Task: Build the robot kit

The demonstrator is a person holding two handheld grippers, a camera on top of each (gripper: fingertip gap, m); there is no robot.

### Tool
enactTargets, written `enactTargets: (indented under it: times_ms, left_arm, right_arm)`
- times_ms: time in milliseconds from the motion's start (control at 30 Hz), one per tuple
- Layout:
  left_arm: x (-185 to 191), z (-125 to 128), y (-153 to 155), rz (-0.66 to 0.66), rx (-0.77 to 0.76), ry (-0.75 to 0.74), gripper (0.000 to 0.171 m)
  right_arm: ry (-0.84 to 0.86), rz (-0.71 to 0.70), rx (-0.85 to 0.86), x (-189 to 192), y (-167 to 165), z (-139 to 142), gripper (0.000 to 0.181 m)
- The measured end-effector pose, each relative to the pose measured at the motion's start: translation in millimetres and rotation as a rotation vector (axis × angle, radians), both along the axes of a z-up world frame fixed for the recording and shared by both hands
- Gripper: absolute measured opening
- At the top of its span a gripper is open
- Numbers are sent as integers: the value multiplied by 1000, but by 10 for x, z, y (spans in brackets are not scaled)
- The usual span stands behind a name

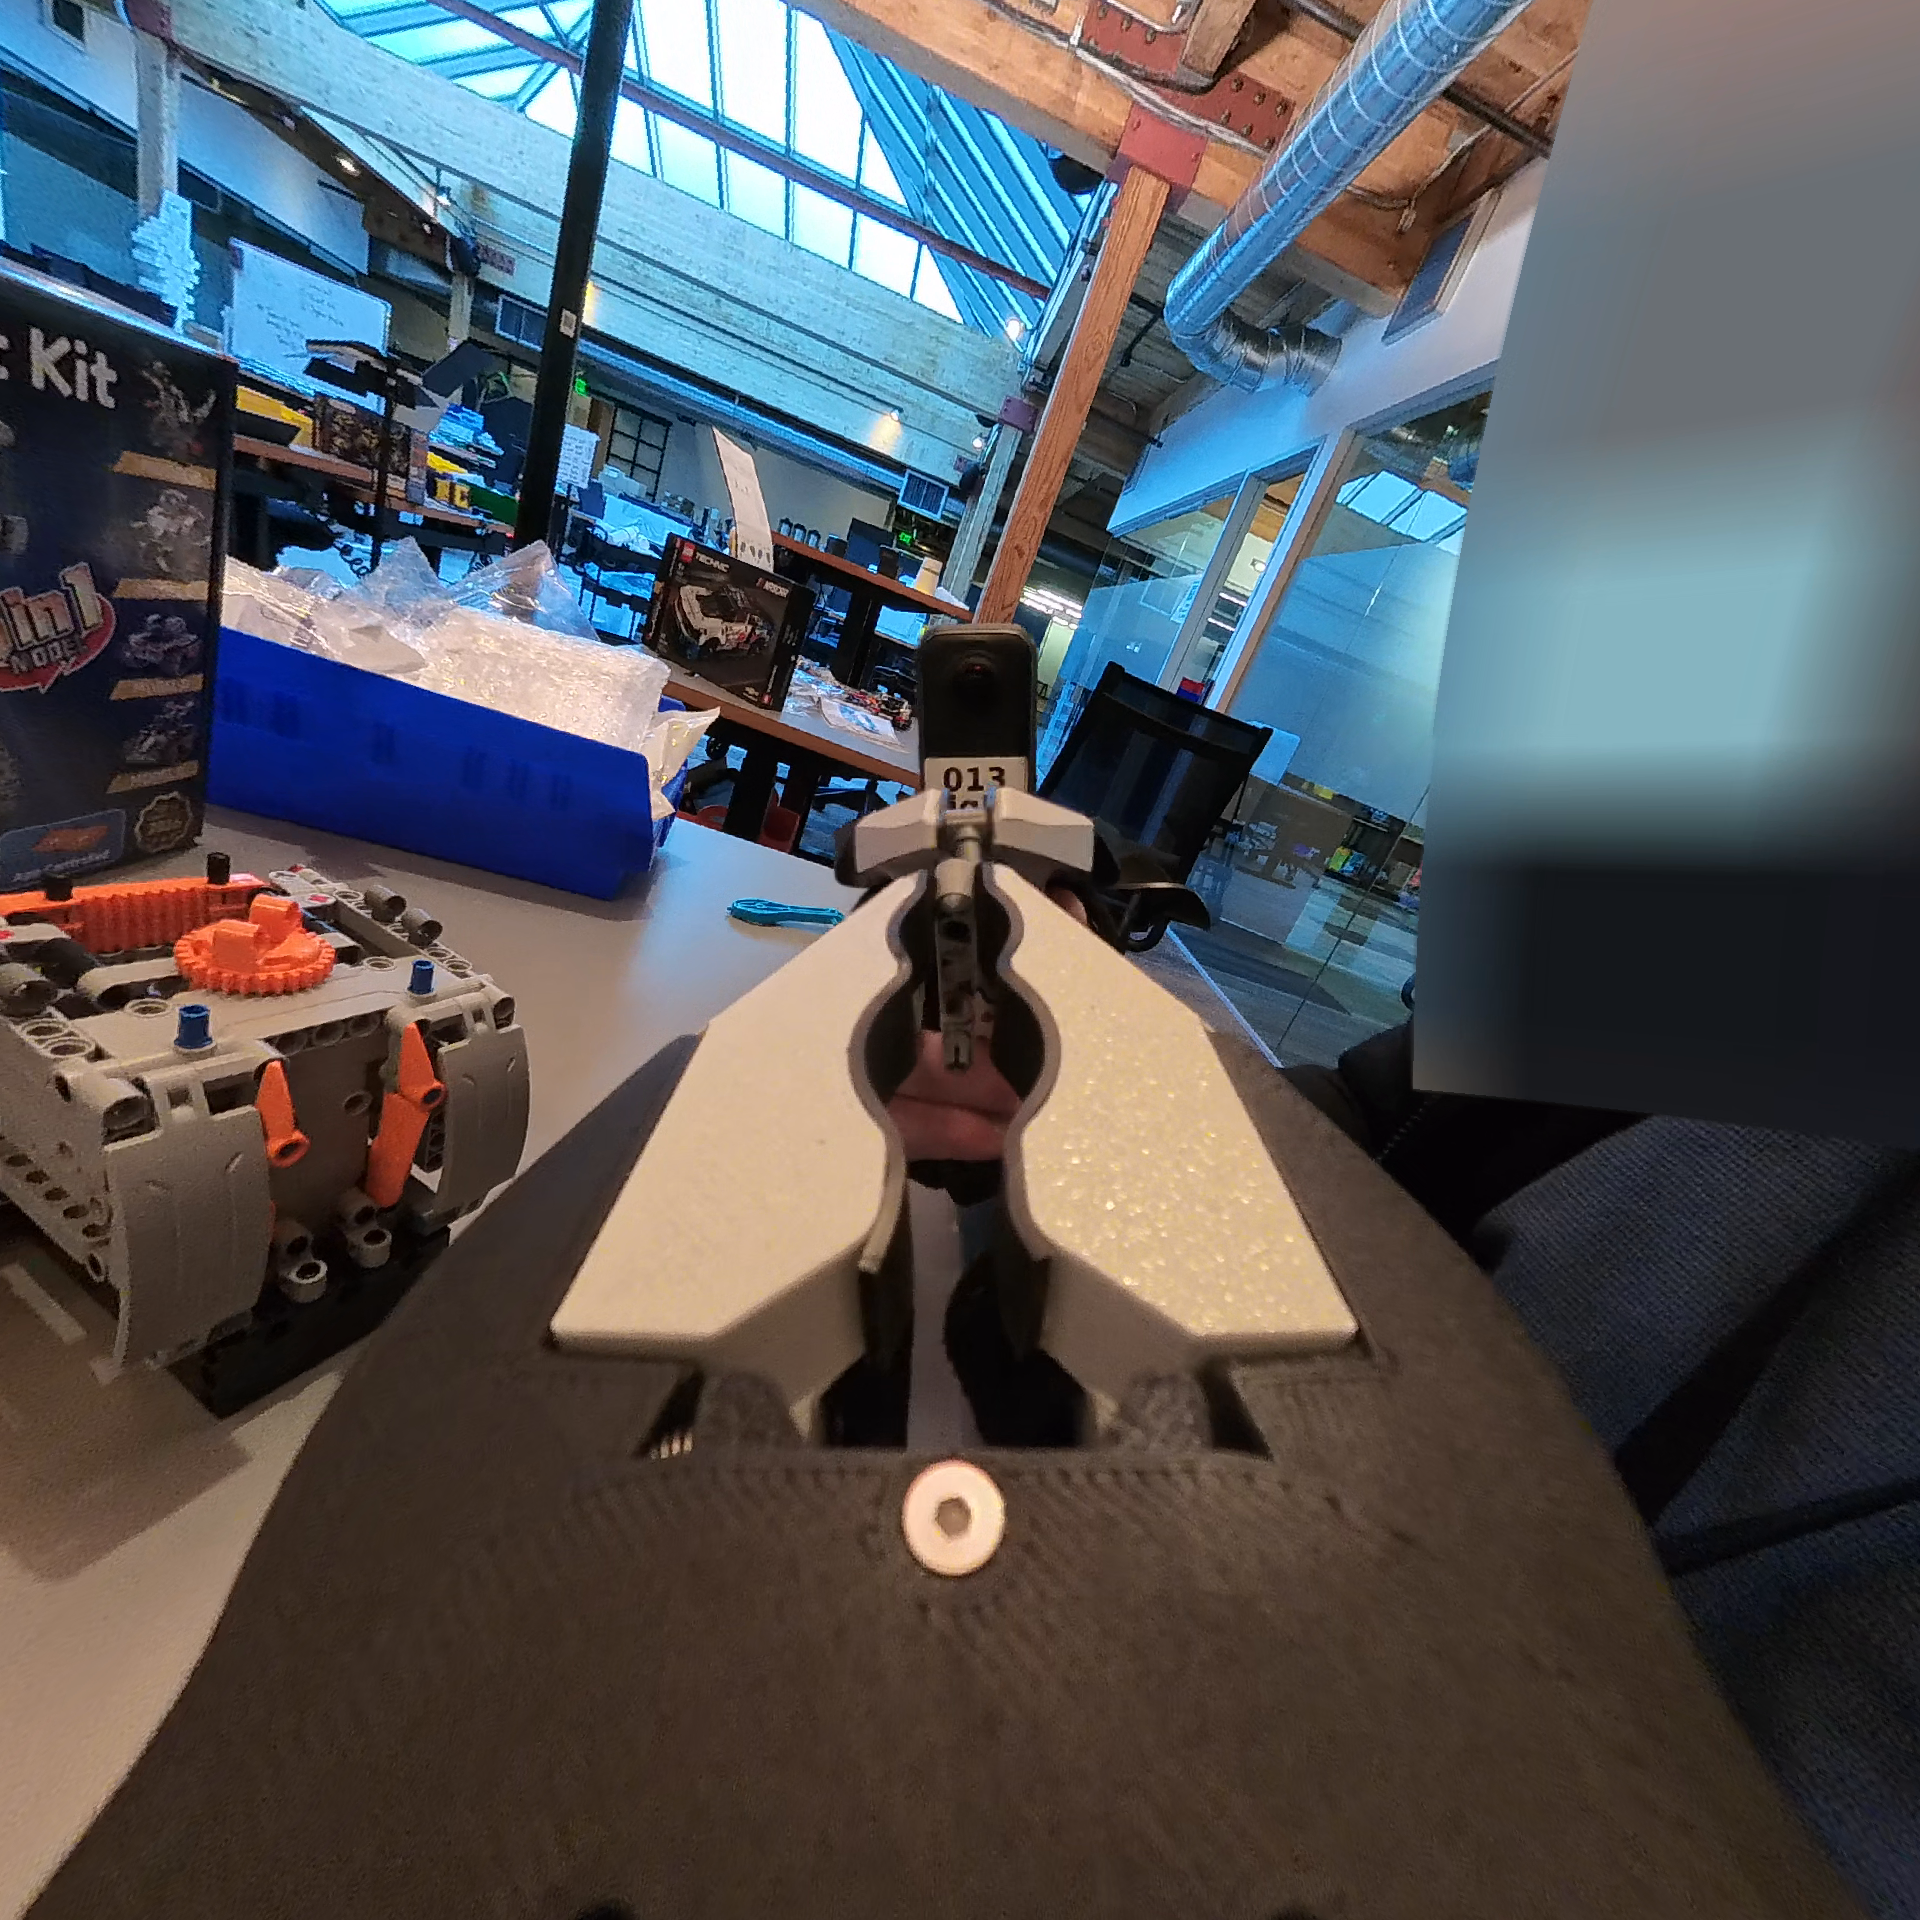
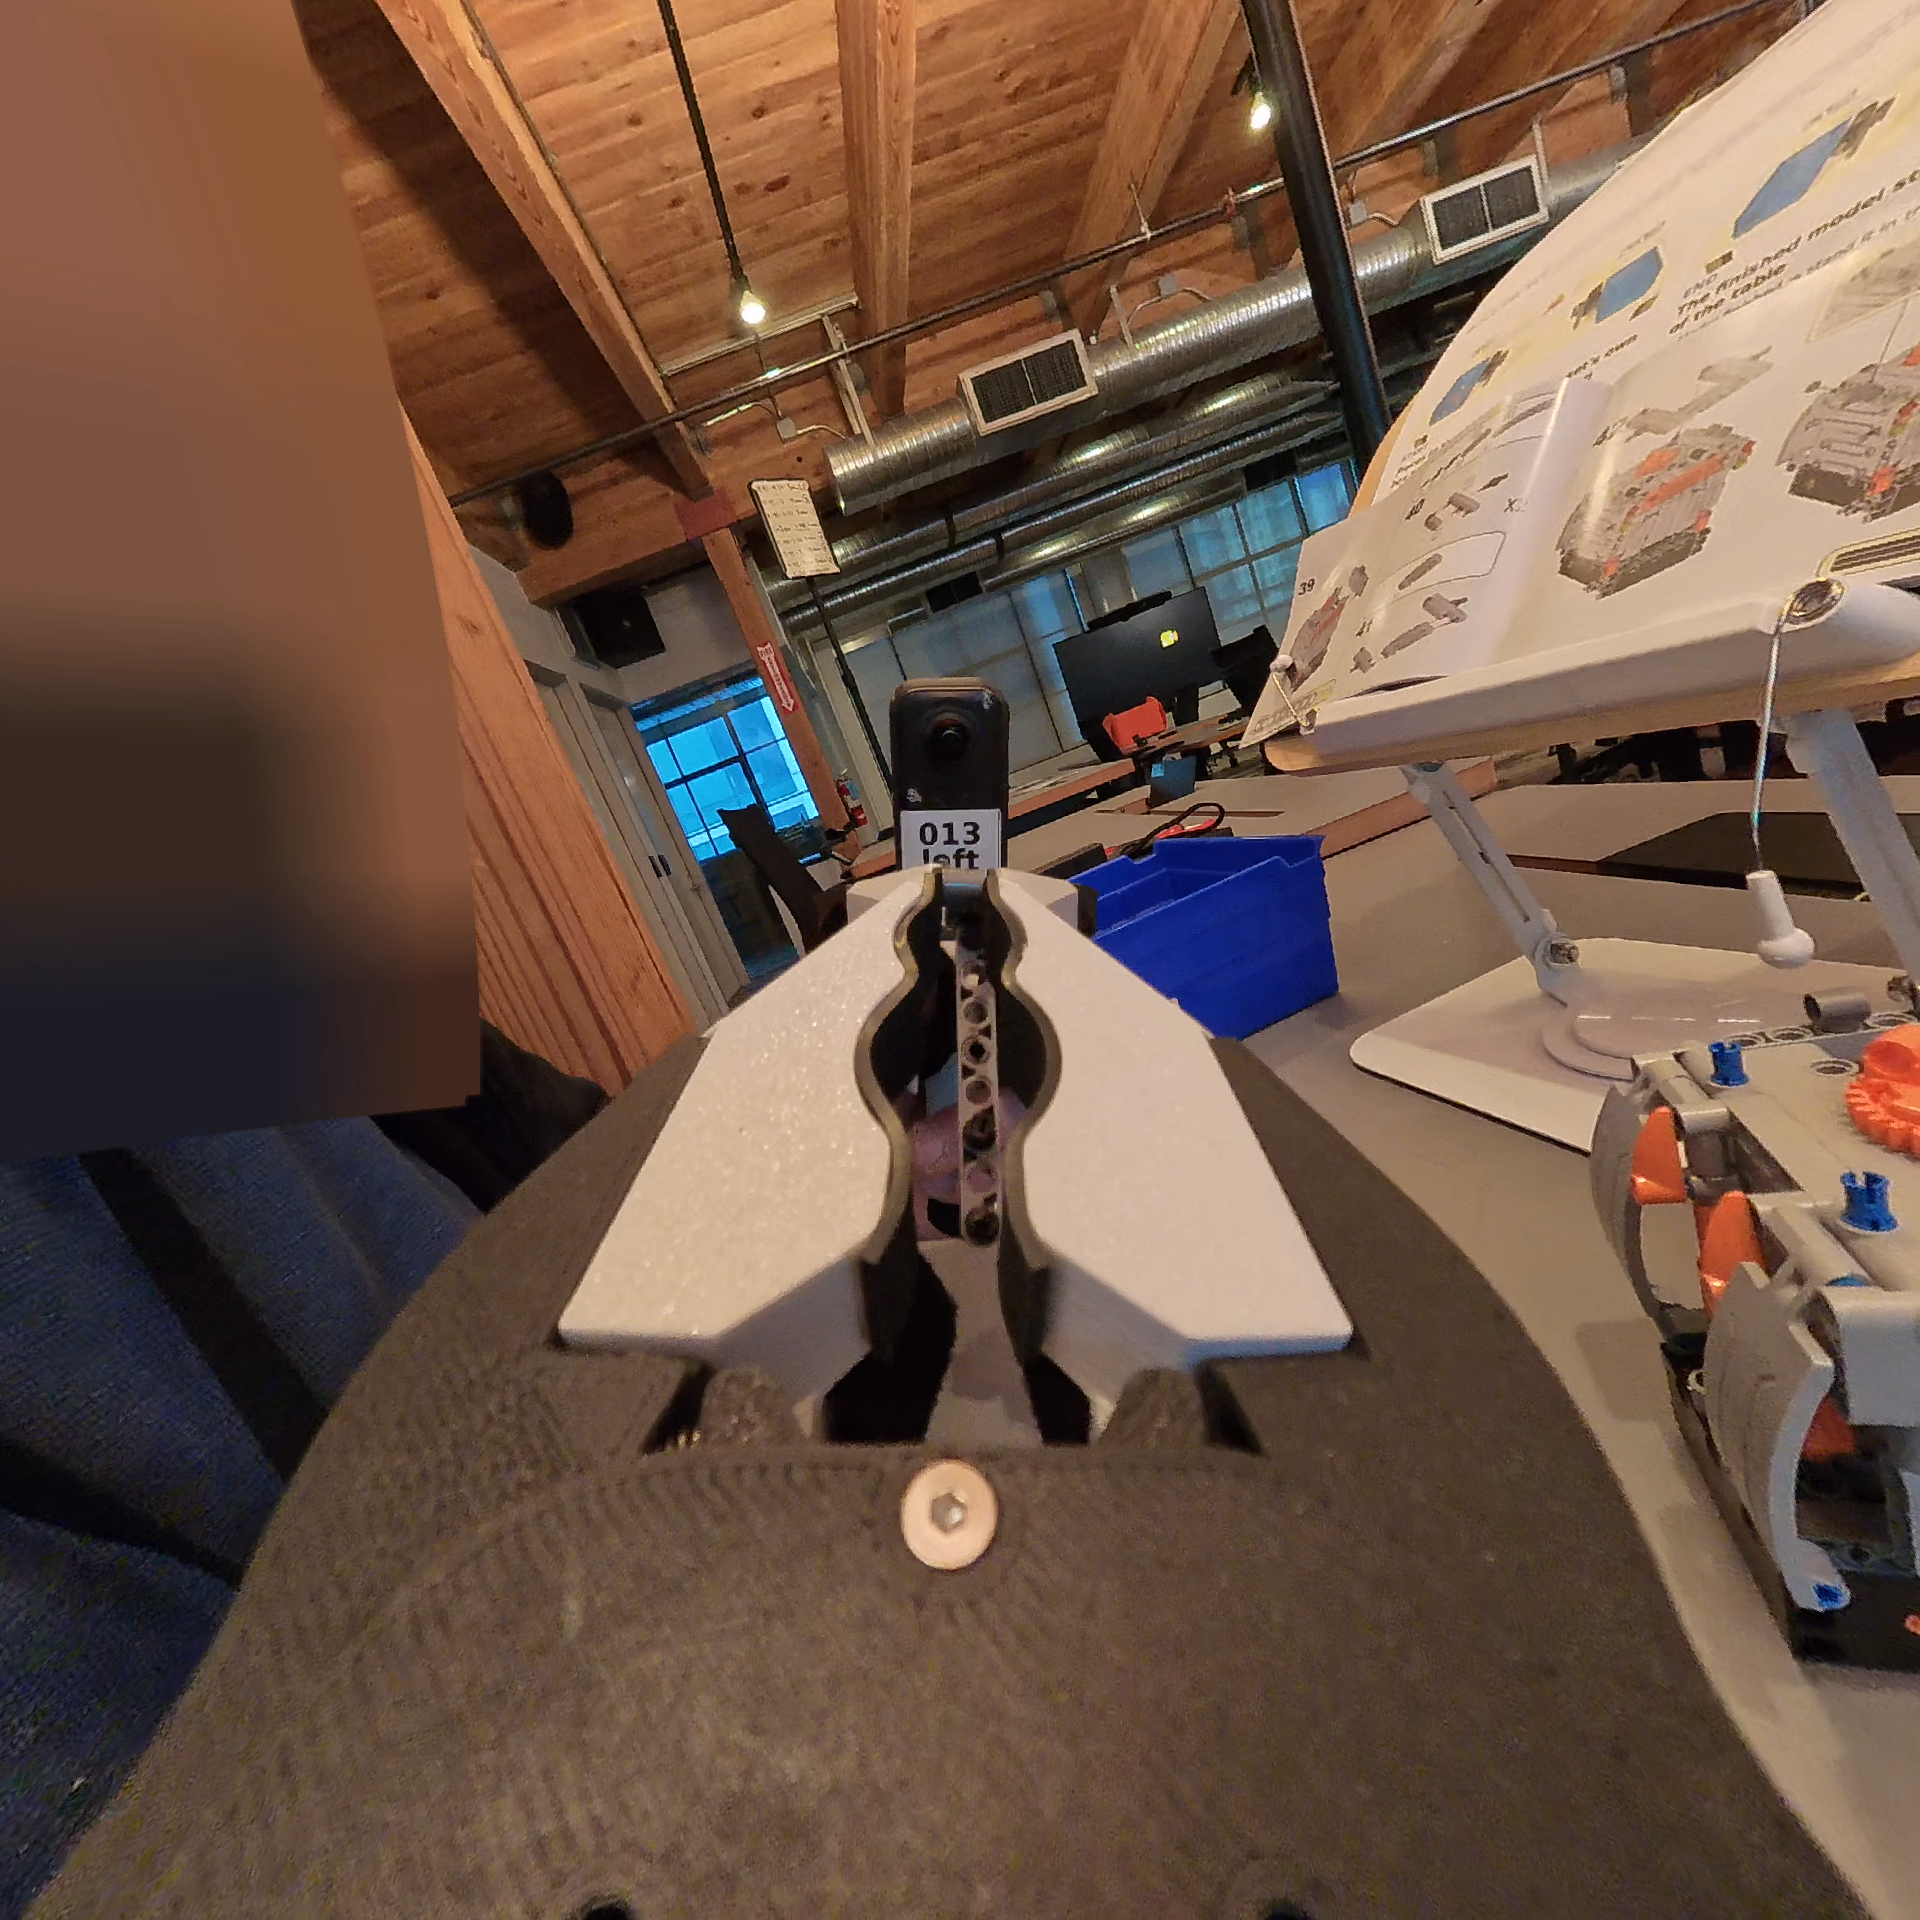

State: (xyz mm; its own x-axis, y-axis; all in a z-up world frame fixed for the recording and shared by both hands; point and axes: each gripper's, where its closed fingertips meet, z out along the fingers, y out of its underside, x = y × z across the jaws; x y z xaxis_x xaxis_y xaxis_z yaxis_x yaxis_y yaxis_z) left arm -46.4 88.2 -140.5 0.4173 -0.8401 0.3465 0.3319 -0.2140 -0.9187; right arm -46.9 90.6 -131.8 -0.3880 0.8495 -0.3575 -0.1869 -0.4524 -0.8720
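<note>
Wide workshop hall under timber beams [image 2: 873, 187] and skylights [image 1: 727, 114], with silver ducting [image 1: 1340, 156] overhead. Grey surface [image 1: 582, 966] below, carrying a grey-and-orange brick-built vehicle model [image 1: 249, 1091], well apart from both claws. Seen only from the left wrist: a dark printed kit box [image 1: 104, 582] and a blue bin [image 1: 416, 769] stuffed with clear plastic bags. Seen only from the right wrist: an open instruction booklet [image 2: 1621, 447] propped on a white stand [image 2: 1507, 1039], plus an empty blue bin [image 2: 1216, 935]. Left claw [image 1: 956, 940] and right claw [image 2: 961, 914] raised above the surface, tips facing each other. Pinched between both pairs of fingers, a slim grey holed beam [image 2: 977, 1101], long axis running straight from one claw to the other, seen end-on from each wrist.
</note>
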Motion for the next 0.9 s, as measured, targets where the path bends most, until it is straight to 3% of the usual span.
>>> enactTargets:
  times_ms: [200, 367, 600, 900]
  left_arm:
    - [19, -15, -21, -14, 9, 30, 5]
    - [40, -10, -26, -7, 31, 45, 5]
    - [72, -23, -33, 3, 50, 79, 5]
    - [75, -25, -35, 37, 54, 115, 5]
  right_arm:
    - [-46, -15, 101, 52, -36, -18, 4]
    - [-34, -32, 119, 79, -10, 76, 4]
    - [-72, -43, 143, 0, -33, -2, 4]
    - [-69, -133, 220, 3, -47, -8, 3]
